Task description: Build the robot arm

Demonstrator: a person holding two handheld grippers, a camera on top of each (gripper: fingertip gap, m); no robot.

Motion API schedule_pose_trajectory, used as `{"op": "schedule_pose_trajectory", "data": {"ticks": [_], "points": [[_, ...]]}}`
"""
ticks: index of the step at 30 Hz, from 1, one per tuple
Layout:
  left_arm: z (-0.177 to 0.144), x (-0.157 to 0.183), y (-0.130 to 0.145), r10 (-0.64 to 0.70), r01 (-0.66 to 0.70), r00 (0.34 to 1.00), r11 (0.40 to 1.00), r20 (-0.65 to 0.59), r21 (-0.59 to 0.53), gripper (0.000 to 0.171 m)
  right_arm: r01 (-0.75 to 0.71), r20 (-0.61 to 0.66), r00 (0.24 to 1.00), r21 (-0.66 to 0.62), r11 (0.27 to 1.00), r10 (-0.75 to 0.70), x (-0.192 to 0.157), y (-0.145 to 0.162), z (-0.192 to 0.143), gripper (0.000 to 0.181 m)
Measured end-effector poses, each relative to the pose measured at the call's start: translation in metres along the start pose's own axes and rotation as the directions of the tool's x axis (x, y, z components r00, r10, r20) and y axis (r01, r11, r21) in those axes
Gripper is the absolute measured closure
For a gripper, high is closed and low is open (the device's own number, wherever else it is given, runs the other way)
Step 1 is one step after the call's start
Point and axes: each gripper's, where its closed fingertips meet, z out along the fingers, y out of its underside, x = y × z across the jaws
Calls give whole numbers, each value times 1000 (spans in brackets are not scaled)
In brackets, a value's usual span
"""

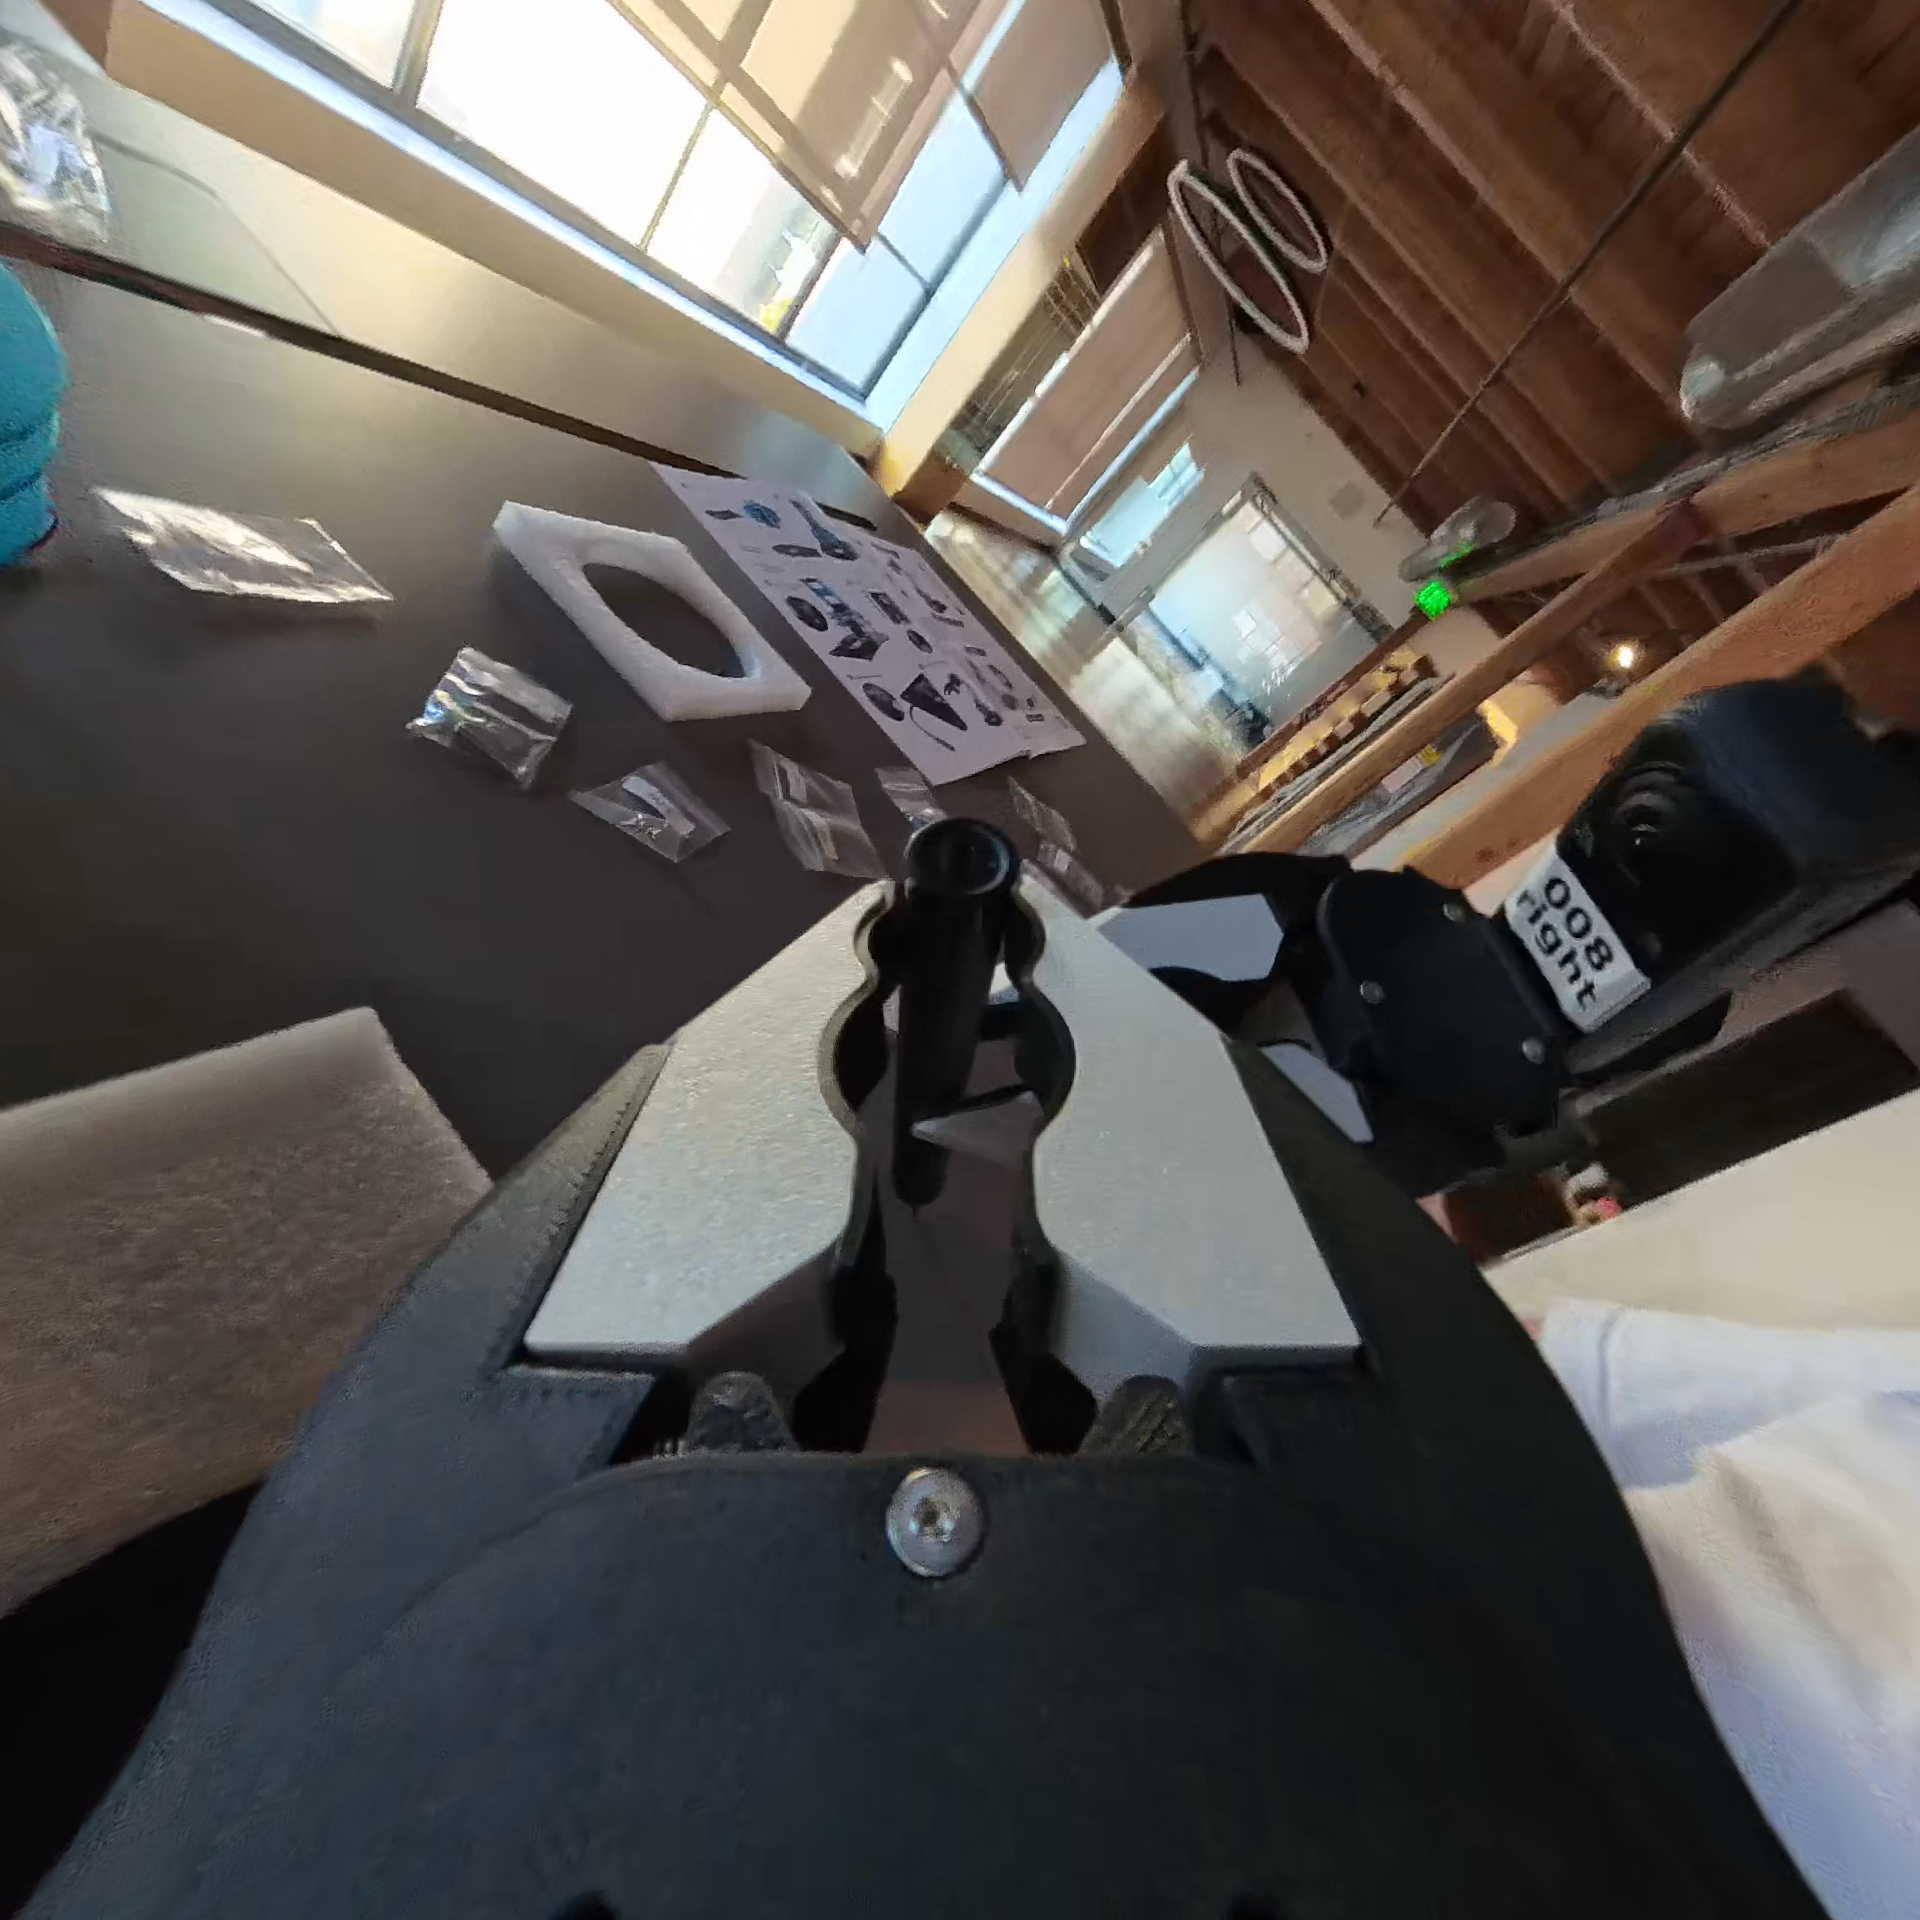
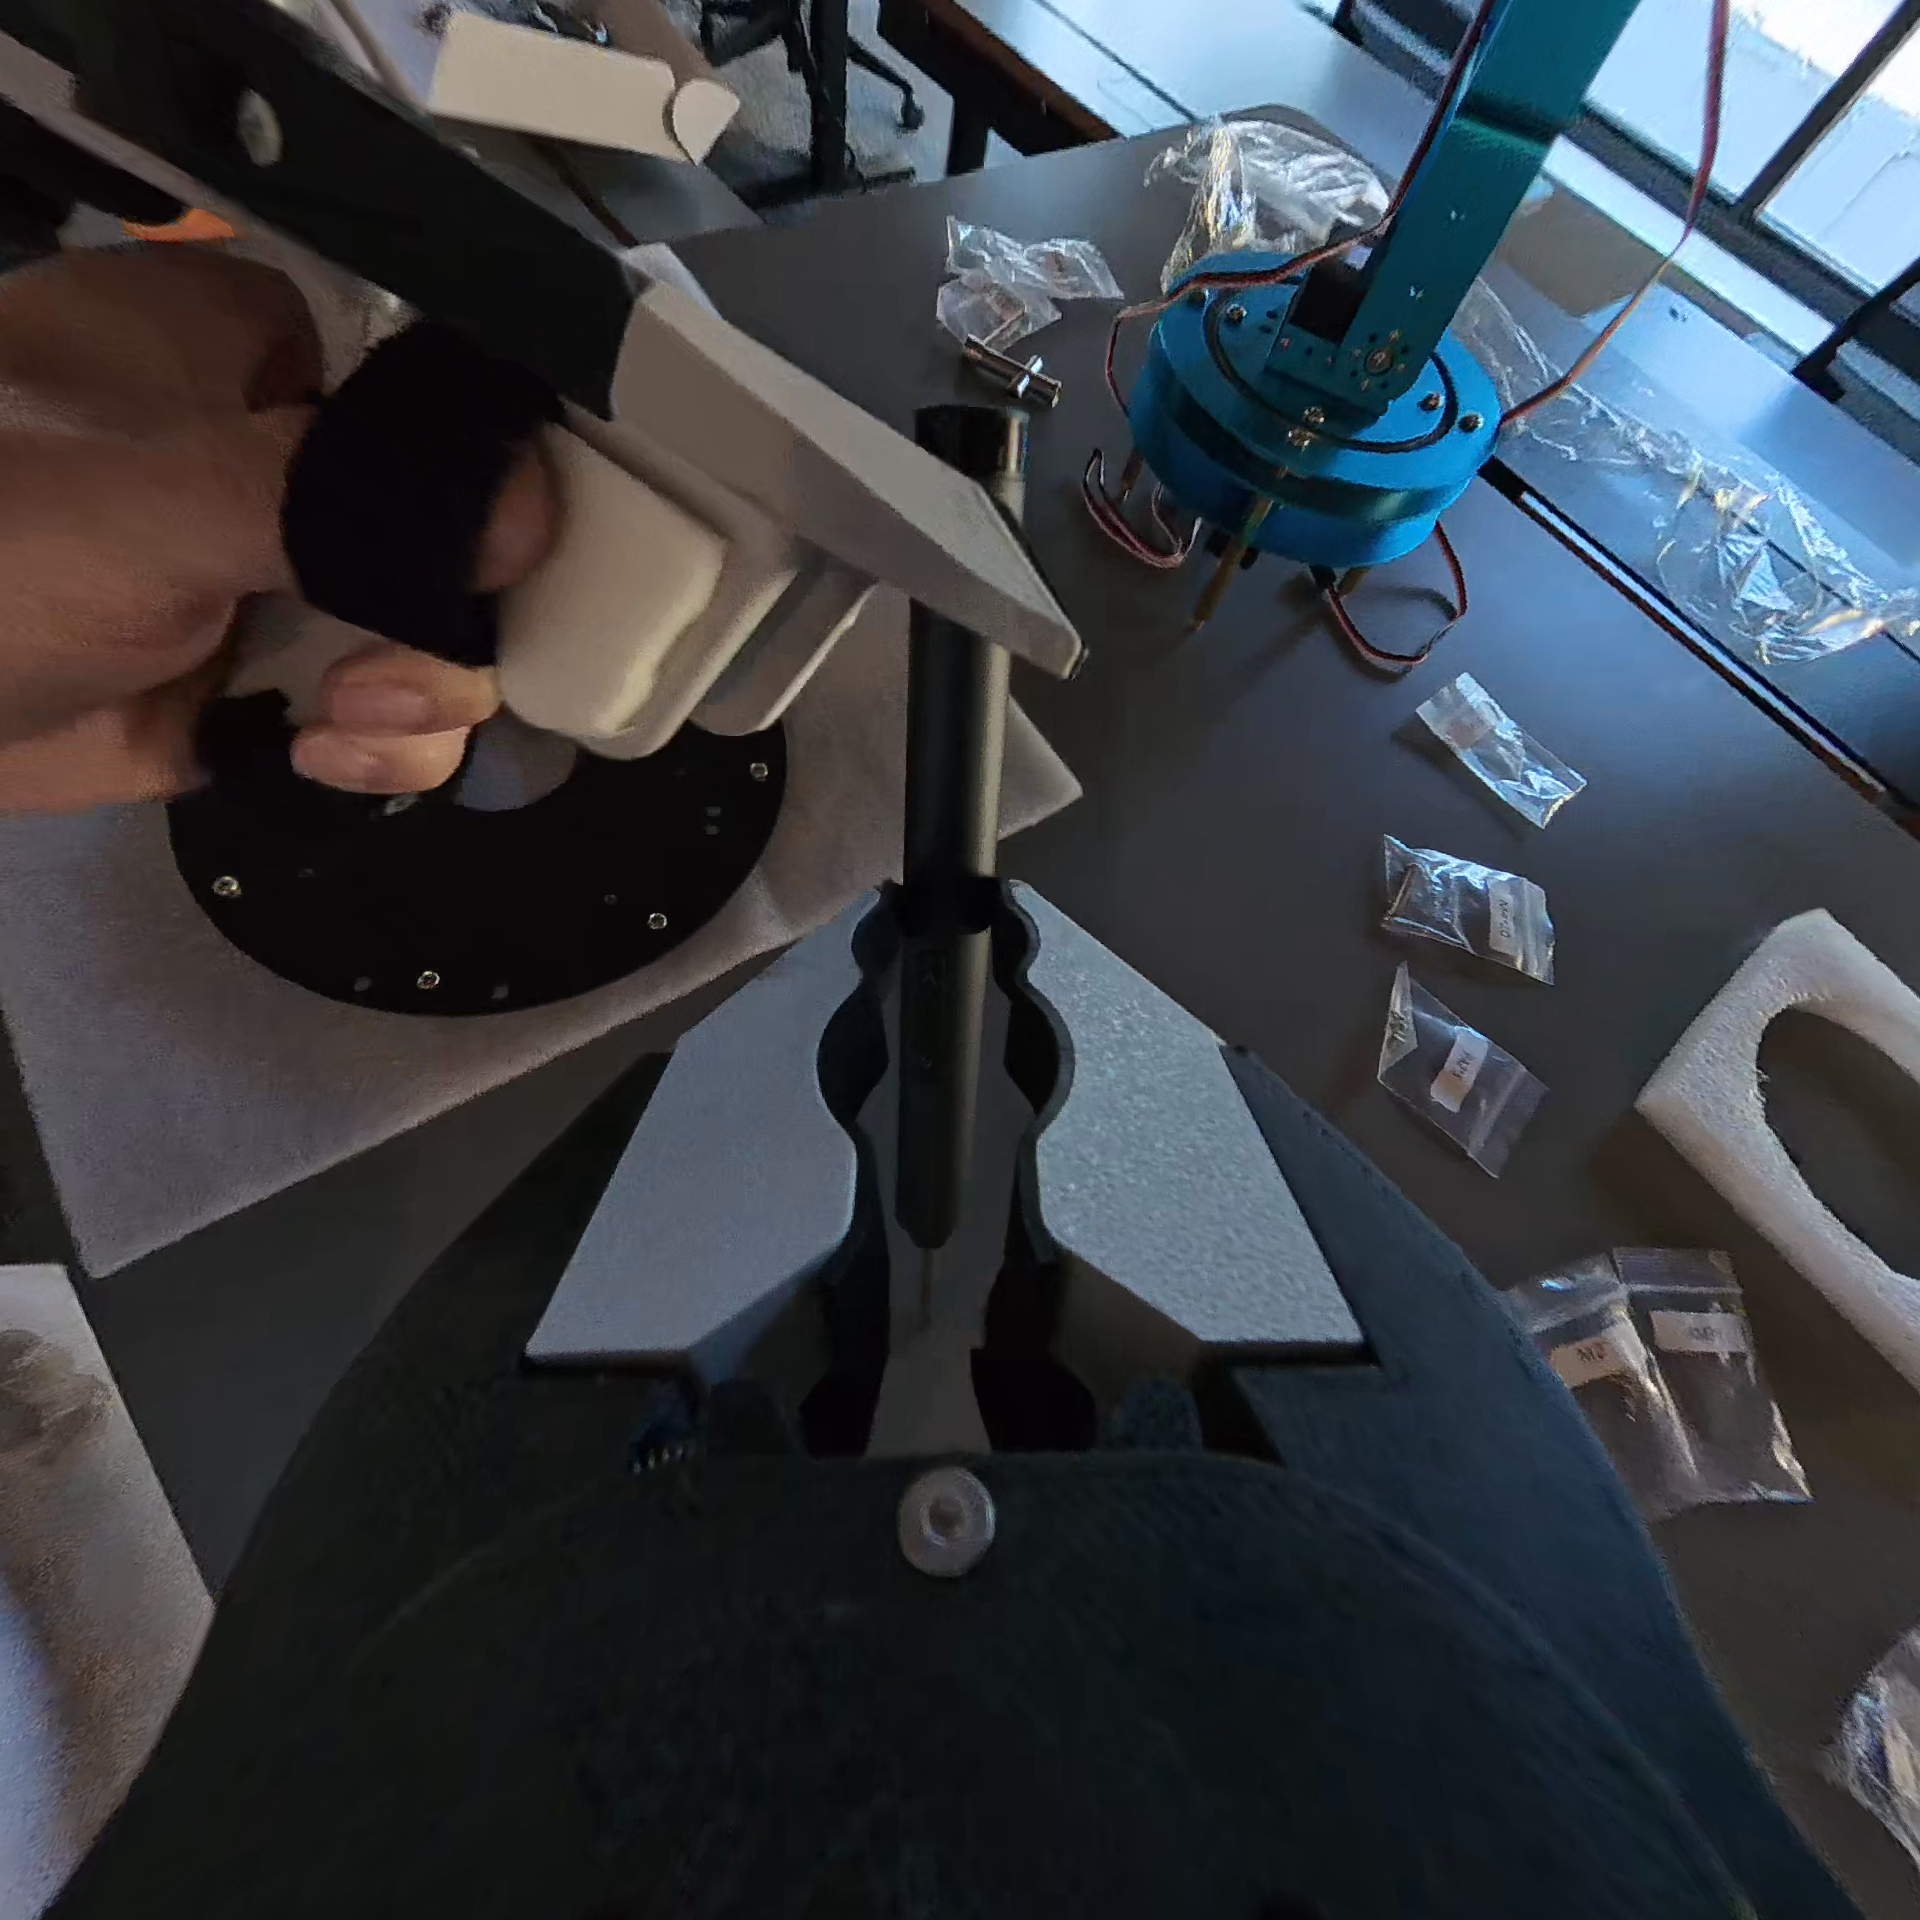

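Two grippers pinch one slim dark-grey pen-shaped driver tool [image 2: 951, 790]: our right gripper [image 2: 948, 914] is nearly closed round its lower barrel, our left gripper [image 1: 954, 914] nearly closed near its black cap. Beside the tool lies a black round plate [image 2: 416, 904] on foam; farther off, a blue robot base [image 2: 1320, 416] and labelled bags [image 2: 1465, 904], writing too small.

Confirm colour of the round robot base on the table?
Blue round base, with red wires about it; right wrist view shows it best.
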Motion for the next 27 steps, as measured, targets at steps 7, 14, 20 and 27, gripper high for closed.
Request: {"op": "schedule_pose_trajectory", "data": {"ticks": [7, 14, 20, 27], "points": [[-1, 2, -5, 112, -119, 992, 980, -51, -158, 156, -161, 524, 848, 115, 980, 78, -12, 12, -18, 147], [1, 10, -5, 183, -197, 980, 954, -82, -226, 156, -306, 755, 631, 30, 952, 179, -30, 14, -9, 136], [-2, 18, -19, 198, -201, 980, 965, -36, -167, 156, -208, 735, 675, 107, 972, 64, -31, 4, -4, 166], [-23, 26, -59, 246, -249, 968, 967, -48, -54, 151, -207, 652, 757, 304, 930, -45, -13, -54, 18, 167]]}}
